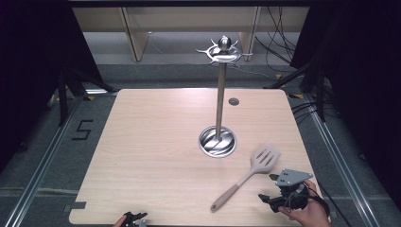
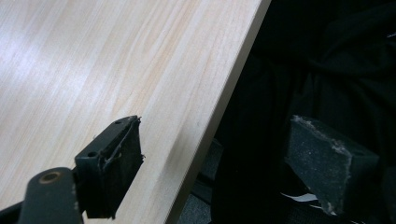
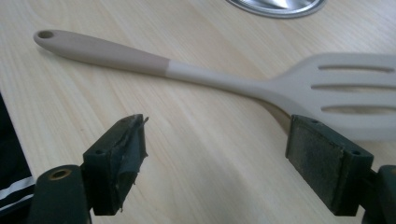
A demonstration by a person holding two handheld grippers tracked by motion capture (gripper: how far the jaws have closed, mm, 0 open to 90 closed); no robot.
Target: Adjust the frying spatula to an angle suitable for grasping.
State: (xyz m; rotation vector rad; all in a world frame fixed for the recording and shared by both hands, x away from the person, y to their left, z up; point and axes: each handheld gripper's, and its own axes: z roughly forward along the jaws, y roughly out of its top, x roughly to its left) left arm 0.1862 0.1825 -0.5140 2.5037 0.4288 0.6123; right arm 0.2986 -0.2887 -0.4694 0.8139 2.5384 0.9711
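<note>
Nothing done yet: spatula (image 3: 224,79) flat on the table (image 1: 156,142), near the right gripper (image 3: 215,154) with jaws apart and empty, left gripper (image 2: 212,161) likewise apart at the near edge; grasping and hanging on the stand (image 1: 219,99) probably left.

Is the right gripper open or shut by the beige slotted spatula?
Open: the right gripper has jaws wide apart, empty, just short of the beige slotted spatula.

Beige slotted spatula (image 1: 246,177) flat on table (image 1: 151,142)
</note>
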